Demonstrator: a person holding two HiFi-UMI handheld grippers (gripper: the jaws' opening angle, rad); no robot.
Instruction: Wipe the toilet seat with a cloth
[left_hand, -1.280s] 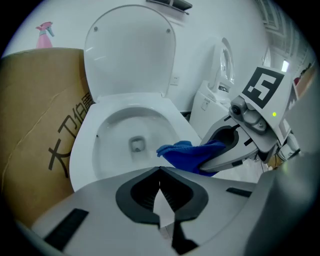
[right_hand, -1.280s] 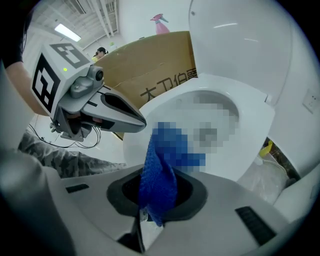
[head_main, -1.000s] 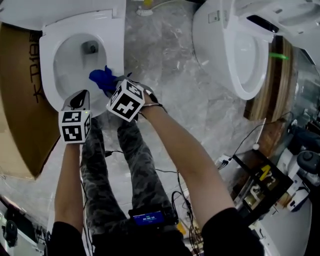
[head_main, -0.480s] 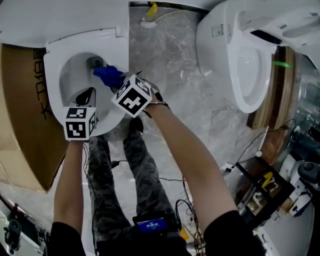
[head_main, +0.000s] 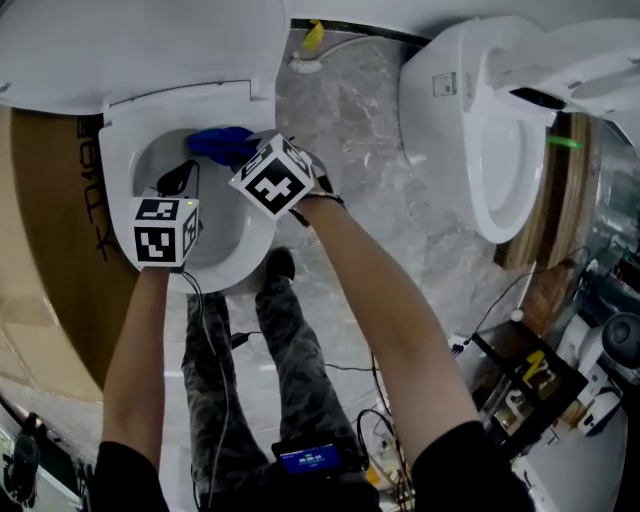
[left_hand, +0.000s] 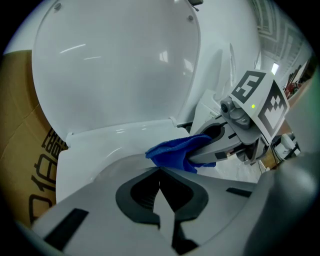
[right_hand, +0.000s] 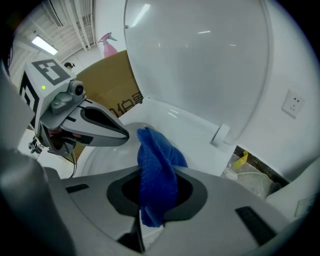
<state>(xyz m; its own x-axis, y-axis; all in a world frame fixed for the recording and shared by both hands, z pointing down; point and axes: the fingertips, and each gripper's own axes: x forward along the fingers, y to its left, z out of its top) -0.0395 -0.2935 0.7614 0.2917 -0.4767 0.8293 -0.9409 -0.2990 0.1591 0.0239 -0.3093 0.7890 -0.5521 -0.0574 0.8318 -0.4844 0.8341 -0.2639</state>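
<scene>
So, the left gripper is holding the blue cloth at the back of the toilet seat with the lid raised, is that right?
Not quite: the right gripper holds the blue cloth, as the right gripper view shows; the left gripper is shut and empty. The rest is correct.

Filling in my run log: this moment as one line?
right tongs: shut on blue cloth | cloth at rear of toilet seat | left tongs: shut, empty | lid raised
</scene>
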